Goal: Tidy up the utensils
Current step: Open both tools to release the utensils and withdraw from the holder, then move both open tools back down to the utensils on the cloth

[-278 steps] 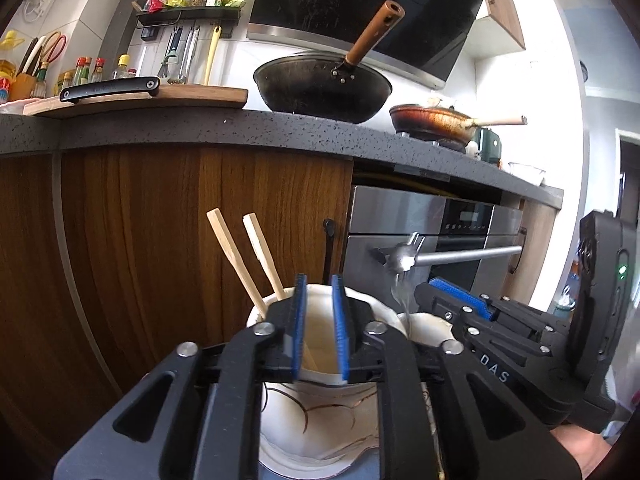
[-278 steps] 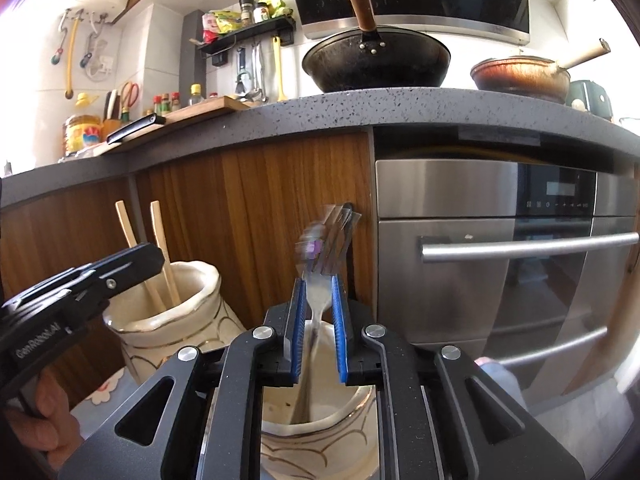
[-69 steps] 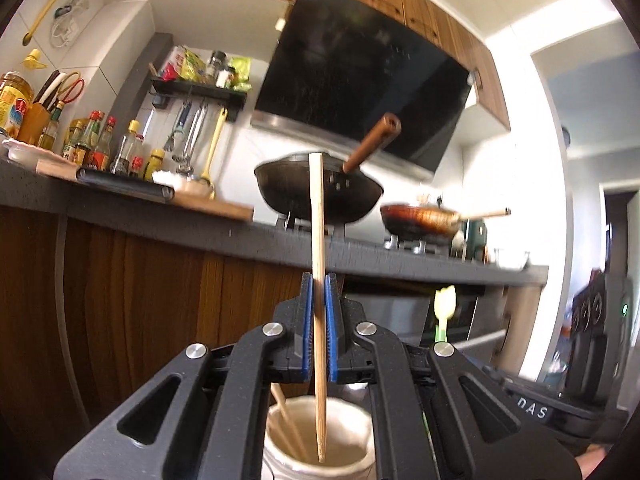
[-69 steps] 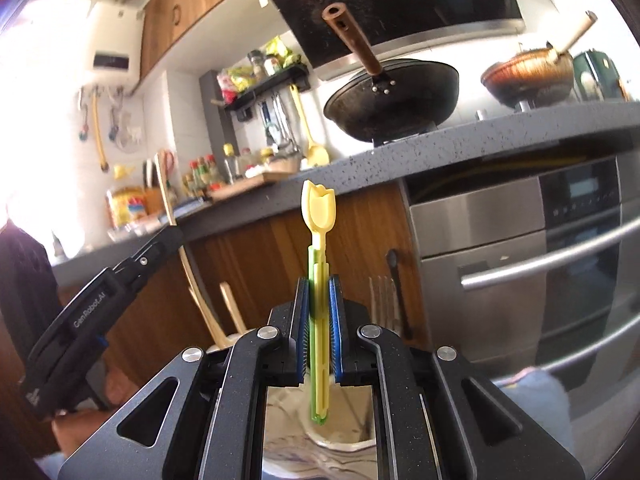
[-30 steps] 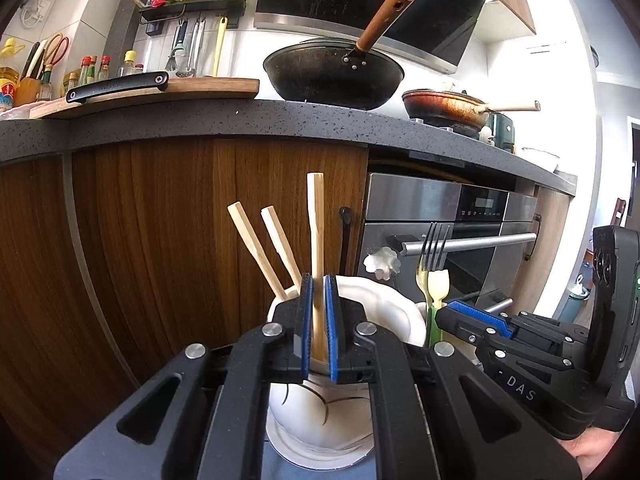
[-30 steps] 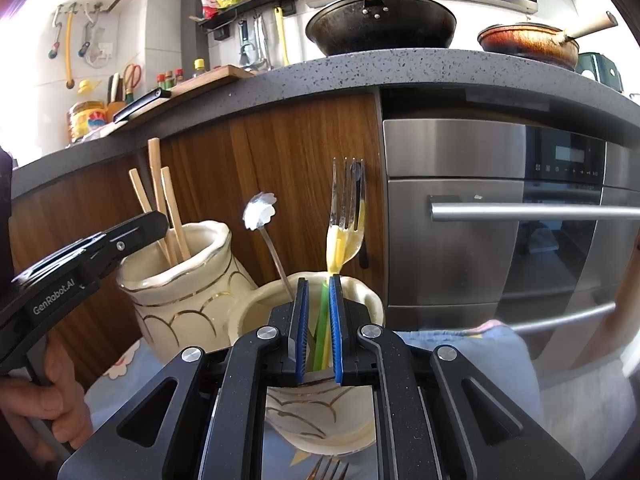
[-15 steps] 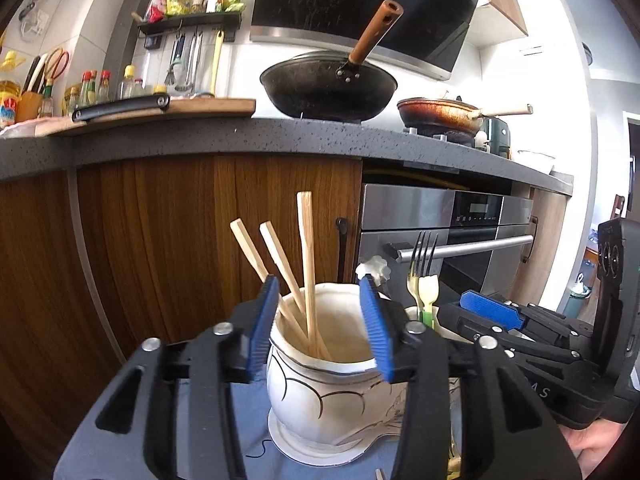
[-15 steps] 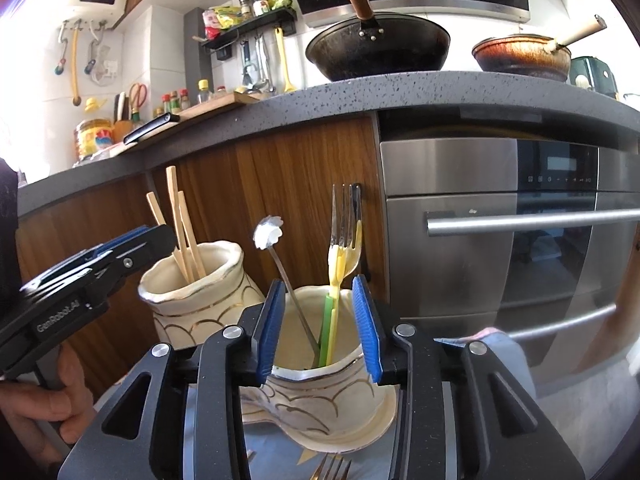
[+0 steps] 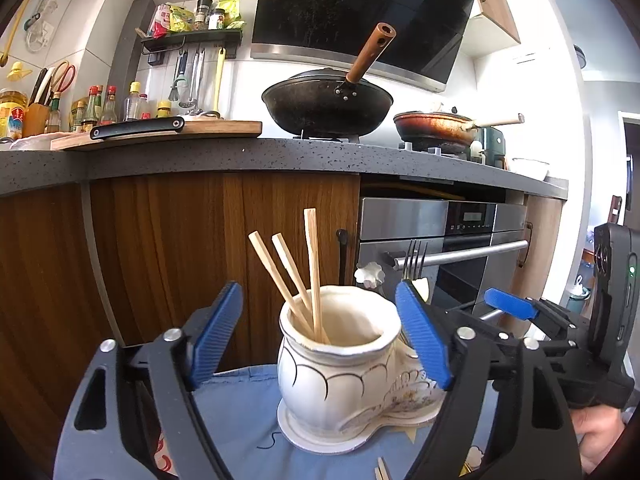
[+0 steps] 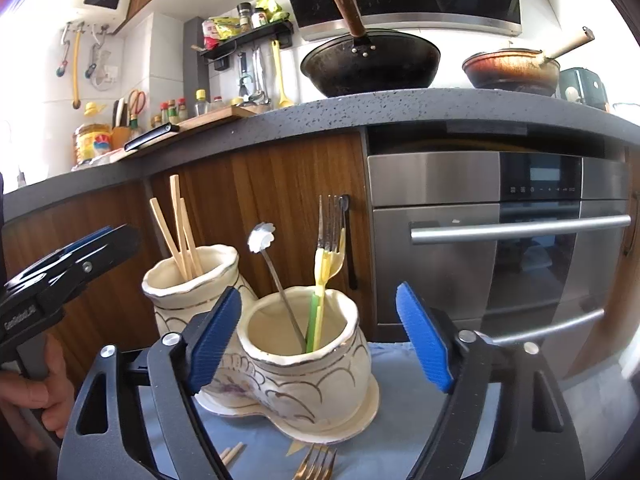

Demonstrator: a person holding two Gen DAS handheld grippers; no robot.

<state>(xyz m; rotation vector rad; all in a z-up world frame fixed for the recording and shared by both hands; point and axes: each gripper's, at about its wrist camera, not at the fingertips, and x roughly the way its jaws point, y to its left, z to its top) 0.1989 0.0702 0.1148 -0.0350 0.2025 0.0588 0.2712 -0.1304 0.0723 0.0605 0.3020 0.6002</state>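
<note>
light: bright daylight | glare: blown-out white at right edge, left wrist view; upper left, right wrist view | focus: sharp | distortion: strong fisheye, dark vignetted corners

The jars (image 10: 304, 364) are glossy glazed ceramic. Chopsticks (image 9: 310, 272) are pale matt wood. One fork (image 10: 330, 224) is shiny metal, another (image 10: 326, 268) smooth yellow plastic. The oven (image 10: 500, 240) is brushed steel, the cabinet (image 9: 160, 248) satin wood grain, the counter (image 9: 240, 156) speckled stone, the mat (image 9: 236, 420) blue cloth.

Chopsticks (image 9: 308, 276) in left pot (image 9: 340, 364), forks (image 10: 328, 248) in right pot (image 10: 304, 360) beside it
</note>
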